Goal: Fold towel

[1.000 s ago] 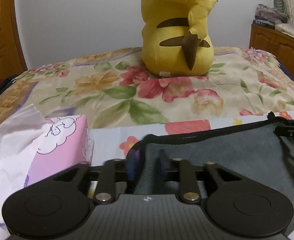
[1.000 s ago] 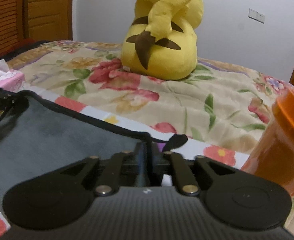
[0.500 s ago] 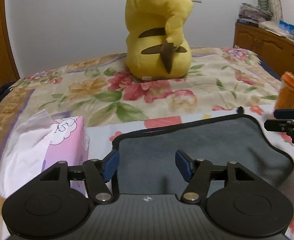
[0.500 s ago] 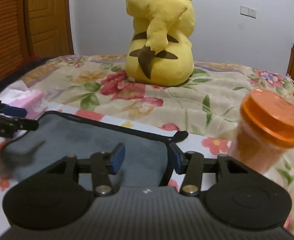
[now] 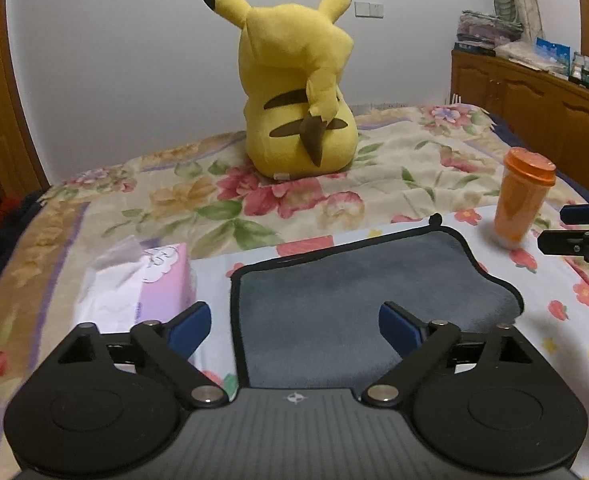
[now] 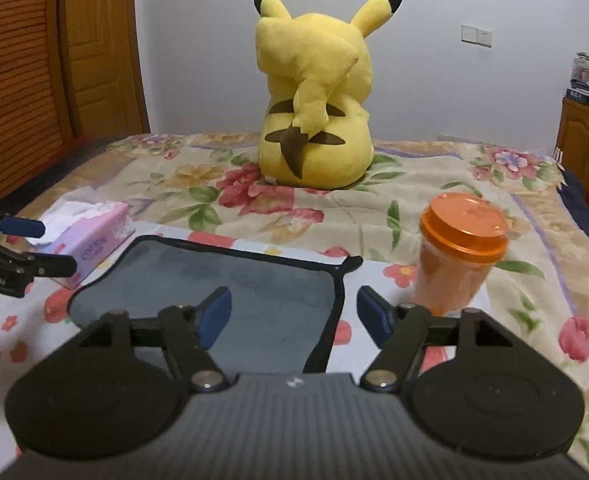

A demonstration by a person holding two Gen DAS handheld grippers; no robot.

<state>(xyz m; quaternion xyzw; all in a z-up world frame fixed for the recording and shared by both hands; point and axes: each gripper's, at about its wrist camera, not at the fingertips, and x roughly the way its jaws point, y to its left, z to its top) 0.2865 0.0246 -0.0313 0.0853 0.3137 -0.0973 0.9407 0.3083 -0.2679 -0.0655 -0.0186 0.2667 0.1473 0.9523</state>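
The gray towel [image 5: 358,300] lies folded on the bed [image 5: 374,184], right in front of both tools. The left tool [image 5: 294,326] and right tool [image 6: 292,314] are wide apart, holding nothing. The folding looks nearly finished.

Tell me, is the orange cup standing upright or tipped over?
Upright. The orange cup stands on its base on the bedspread, lid on top, right of the grey towel.

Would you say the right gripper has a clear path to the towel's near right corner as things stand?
Probably yes: the right gripper is open, right above the towel edge, and the orange cup stands off to the side.
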